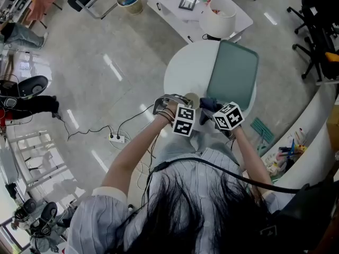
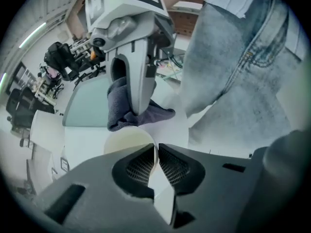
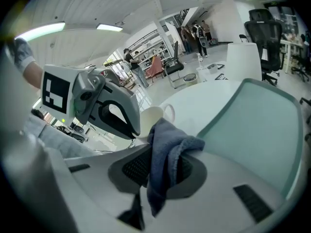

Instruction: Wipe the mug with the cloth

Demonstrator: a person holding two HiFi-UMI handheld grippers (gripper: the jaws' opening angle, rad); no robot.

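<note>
**Left gripper (image 2: 156,149) nipped on mug rim; right gripper (image 3: 163,168) carries cloth**

Left jaws are almost together. The thin wall of the cream mug (image 2: 127,141) is pinched between the ribbed pads. The mug's open mouth sits just ahead of the tips, off to their left. This tool points steeply down.

Right jaws are clamped on a grey-blue cloth (image 3: 167,149). It bunches up between the pads and a tail hangs out below them.

From the left gripper, the cloth wad lies just past the mug's far rim. Whether it touches the rim I cannot tell.

From the right gripper, the mug is just beyond the cloth, handle on its right. The left gripper comes down onto the mug's left rim.

Both tools are over a round white table (image 1: 183,70). A teal tray (image 1: 233,73) lies beyond the right gripper, beside the mug but apart from it.
</note>
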